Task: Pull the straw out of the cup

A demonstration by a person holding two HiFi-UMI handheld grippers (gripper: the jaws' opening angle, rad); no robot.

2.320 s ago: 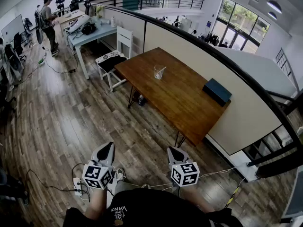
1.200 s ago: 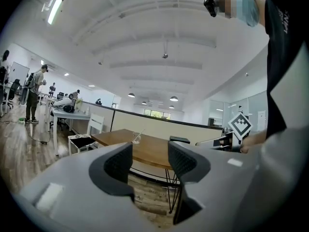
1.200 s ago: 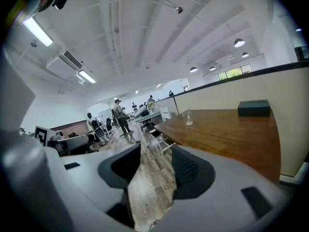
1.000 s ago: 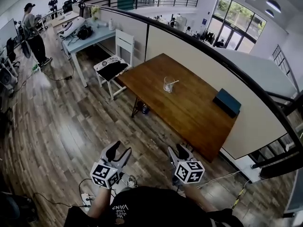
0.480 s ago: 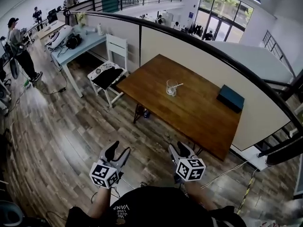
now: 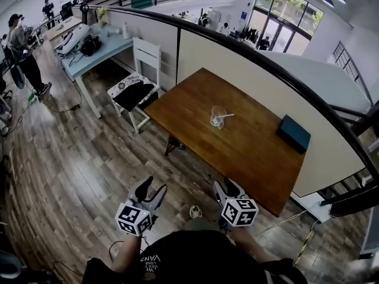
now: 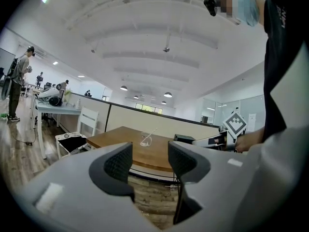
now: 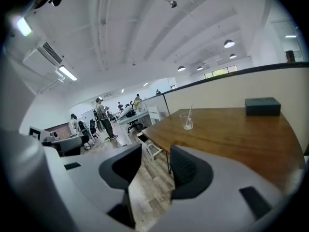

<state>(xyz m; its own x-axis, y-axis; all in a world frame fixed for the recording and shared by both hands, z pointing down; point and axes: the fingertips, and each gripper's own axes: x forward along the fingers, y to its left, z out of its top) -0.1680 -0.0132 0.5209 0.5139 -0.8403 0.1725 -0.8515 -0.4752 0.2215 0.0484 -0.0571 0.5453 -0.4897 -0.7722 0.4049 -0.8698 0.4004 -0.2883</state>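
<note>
Brown wooden table (image 6: 249, 149), with the clear cup (image 6: 217, 116) standing near its middle. The white straw (image 6: 225, 116) sits in the cup and leans out over the rim toward the side where a dark teal box (image 6: 294, 134) lies. I hold the left gripper (image 6: 151, 189) and right gripper (image 6: 227, 188) low over the plank floor (image 6: 89, 158), well apart from the table. Each gripper's jaws stand apart with nothing between them. A white chair (image 6: 147, 55) stands beside the table's left end.
</note>
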